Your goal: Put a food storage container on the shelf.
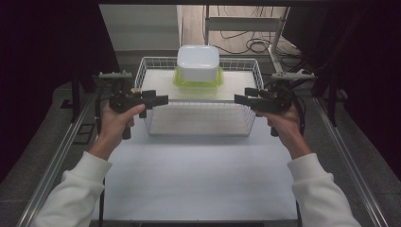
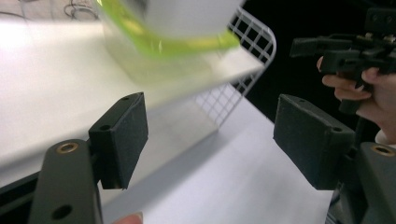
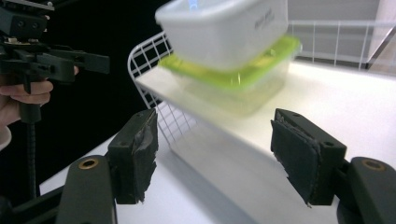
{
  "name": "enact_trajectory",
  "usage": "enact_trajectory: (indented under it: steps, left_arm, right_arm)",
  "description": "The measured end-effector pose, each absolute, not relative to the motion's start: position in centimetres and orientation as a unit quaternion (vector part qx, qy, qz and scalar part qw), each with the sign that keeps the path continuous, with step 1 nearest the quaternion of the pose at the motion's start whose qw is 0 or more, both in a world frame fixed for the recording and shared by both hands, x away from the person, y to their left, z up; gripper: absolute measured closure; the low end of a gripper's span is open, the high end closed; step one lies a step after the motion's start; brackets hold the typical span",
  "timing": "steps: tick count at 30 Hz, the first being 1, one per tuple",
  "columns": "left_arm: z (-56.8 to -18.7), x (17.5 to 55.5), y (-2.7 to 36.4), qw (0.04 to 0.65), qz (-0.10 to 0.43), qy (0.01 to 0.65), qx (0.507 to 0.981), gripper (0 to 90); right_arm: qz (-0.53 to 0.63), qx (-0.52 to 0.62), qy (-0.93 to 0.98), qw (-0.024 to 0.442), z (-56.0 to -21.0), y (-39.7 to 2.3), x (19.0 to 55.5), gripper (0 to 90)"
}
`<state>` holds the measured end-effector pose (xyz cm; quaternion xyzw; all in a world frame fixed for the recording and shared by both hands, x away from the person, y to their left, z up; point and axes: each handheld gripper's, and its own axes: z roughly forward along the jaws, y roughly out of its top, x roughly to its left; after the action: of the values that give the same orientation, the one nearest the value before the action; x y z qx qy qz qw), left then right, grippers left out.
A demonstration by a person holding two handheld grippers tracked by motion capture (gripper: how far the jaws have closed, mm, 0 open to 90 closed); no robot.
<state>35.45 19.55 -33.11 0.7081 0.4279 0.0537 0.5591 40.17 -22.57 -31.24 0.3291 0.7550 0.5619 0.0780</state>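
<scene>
Overhead, cables point(image 1: 246, 45) lie beyond the wire basket point(image 1: 150, 66).

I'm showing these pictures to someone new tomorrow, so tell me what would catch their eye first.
First, the white tub stacked on a clear box with a lime-green lid, sitting on a white board laid across the wire basket at the table's far middle. Then the two black grippers, left gripper and right gripper, held open at either side of the basket, pointing inward at each other.
</scene>
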Motion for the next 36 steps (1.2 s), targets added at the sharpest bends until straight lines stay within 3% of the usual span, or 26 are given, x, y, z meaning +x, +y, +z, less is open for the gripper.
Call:
enact_trajectory:
  steps: [10, 22, 36]
  left_arm:
    - [-40.0, 31.8, 18.8, 0.534, 0.026, 0.437, 0.724, 25.5]
    - [-47.8, 28.8, 18.3, 0.461, 0.008, 0.47, 0.753, 25.9]
    - [-49.4, 28.6, 17.9, 0.433, 0.031, 0.466, 0.771, 25.7]
  right_arm:
    - [0.543, 0.337, 0.766, 0.067, -37.1, -24.2, 36.4, 31.0]
    - [0.474, 0.381, 0.793, 0.036, -45.9, -25.7, 33.5, 28.9]
    - [0.448, 0.378, 0.809, 0.046, -47.3, -25.3, 33.1, 27.0]
